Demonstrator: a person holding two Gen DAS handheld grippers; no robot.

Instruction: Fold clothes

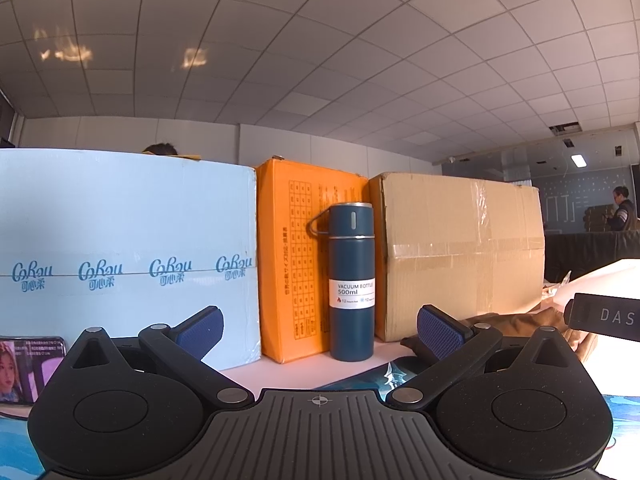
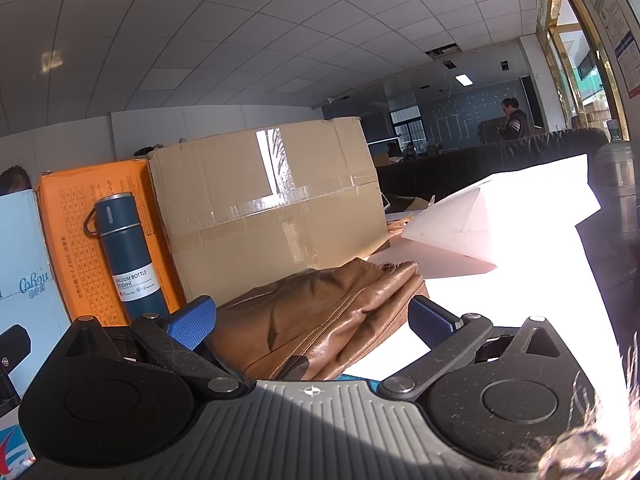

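Note:
A brown leather-like garment (image 2: 320,316) lies bunched on the white table, straight ahead of my right gripper (image 2: 316,318). That gripper is open, its blue pads (image 2: 192,326) standing on either side of the garment's near end without closing on it. In the left wrist view the same brown garment (image 1: 532,326) shows low at the right, behind the right finger. My left gripper (image 1: 320,330) is open with nothing between its pads, facing a dark blue vacuum bottle (image 1: 352,280). The black body of the other gripper (image 1: 604,316) pokes in from the right.
Along the back stand a light blue carton (image 1: 120,248), an orange box (image 1: 292,256) and a taped cardboard box (image 1: 460,252). A phone (image 1: 28,368) lies at the left. White folded paper (image 2: 460,224) sits right of the garment in bright sun. A person (image 2: 514,120) stands far off.

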